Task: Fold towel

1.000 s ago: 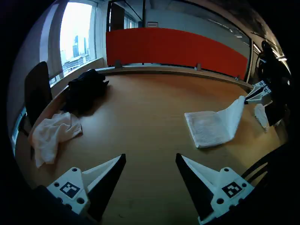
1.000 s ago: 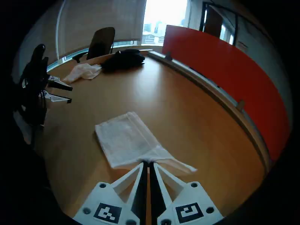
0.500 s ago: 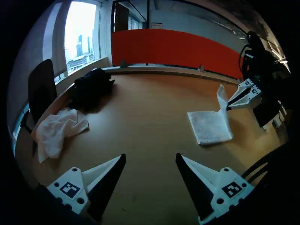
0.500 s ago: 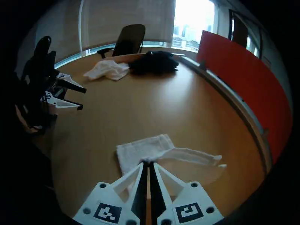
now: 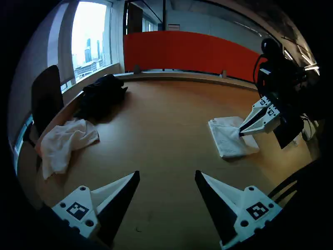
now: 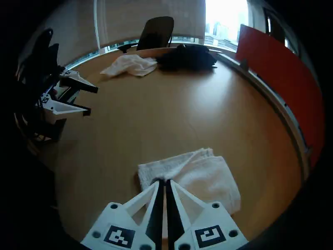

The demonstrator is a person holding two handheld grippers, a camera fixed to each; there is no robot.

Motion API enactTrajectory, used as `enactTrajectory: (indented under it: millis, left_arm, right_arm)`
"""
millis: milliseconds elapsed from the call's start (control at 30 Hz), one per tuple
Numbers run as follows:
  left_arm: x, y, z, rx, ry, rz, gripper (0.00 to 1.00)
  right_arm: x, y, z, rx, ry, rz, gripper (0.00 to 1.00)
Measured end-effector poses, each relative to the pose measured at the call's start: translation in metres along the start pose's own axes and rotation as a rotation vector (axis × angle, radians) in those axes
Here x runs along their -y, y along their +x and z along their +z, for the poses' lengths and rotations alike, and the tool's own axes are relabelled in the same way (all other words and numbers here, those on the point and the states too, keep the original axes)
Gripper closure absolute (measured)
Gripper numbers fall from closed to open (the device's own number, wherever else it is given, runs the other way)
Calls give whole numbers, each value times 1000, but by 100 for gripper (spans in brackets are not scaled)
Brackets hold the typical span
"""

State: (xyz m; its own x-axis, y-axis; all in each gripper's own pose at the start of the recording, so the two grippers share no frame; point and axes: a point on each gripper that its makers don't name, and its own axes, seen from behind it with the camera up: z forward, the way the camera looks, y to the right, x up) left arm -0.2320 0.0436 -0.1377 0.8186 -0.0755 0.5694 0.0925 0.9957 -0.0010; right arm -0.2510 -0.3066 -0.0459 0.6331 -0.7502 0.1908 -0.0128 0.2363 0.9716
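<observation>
A white towel (image 6: 195,175) lies folded on the wooden table (image 6: 166,112), one layer doubled over the other. My right gripper (image 6: 165,183) is shut on the towel's top layer at its near edge. In the left gripper view the same towel (image 5: 231,135) rests at the right, with the right gripper (image 5: 240,132) low over it, held by a person in dark clothes. My left gripper (image 5: 166,179) hovers open over bare wood, well short of the towel. It appears in the right gripper view as the left gripper (image 6: 90,100), open at the left.
A crumpled white cloth (image 5: 64,141) and a dark bundle (image 5: 100,96) lie at the far left of the table, next to an office chair (image 5: 43,98). A red partition (image 5: 191,52) runs along the table's far edge. Windows are behind.
My right gripper carried the towel's lifted edge over and down, so the raised flap now lies flat on the lower layer. The left gripper stayed open and nearly still.
</observation>
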Motion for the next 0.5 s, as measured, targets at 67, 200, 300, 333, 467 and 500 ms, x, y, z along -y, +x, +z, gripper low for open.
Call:
enactTrajectory:
  millis: [67, 200, 300, 333, 467, 500]
  left_arm:
    - [0, 0, 0, 0, -1, 0, 1]
    - [0, 1, 1, 1, 0, 3, 1]
    - [1, 0, 0, 2, 2, 4, 1]
    - [1, 0, 0, 2, 2, 4, 1]
    - [1, 0, 0, 4, 4, 3, 1]
    - [1, 0, 0, 4, 5, 3, 1]
  right_arm:
    - [0, 0, -1, 0, 0, 1, 97]
    - [0, 0, -1, 0, 1, -1, 95]
    - [0, 1, 0, -3, 4, -4, 91]
    - [1, 1, 0, -4, 5, -5, 88]
    - [2, 2, 0, -10, 12, -3, 68]
    - [2, 3, 0, -11, 13, -2, 60]
